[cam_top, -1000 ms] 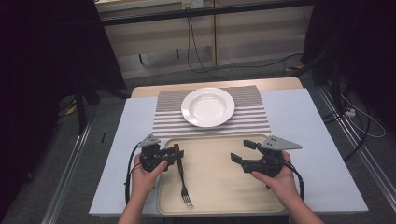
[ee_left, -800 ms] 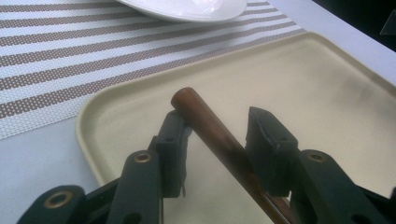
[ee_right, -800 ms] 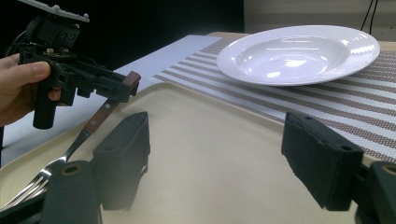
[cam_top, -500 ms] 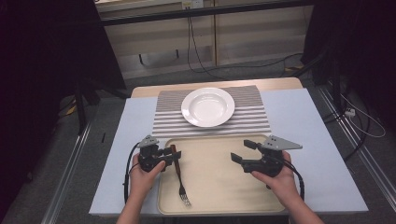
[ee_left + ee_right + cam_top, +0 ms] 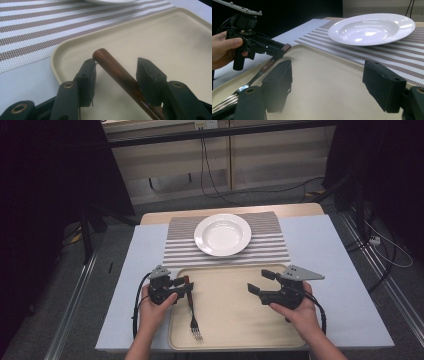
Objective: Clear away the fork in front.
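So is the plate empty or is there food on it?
Empty: the plate shows a bare white bowl in the high view and the right gripper view, resting on the striped mat.

Left gripper (image 5: 183, 286): you have eased it slightly toward yourself, its jaws now straddling the brown wooden handle of the silver fork (image 5: 191, 306).
Right gripper (image 5: 261, 282): you have shifted it barely.
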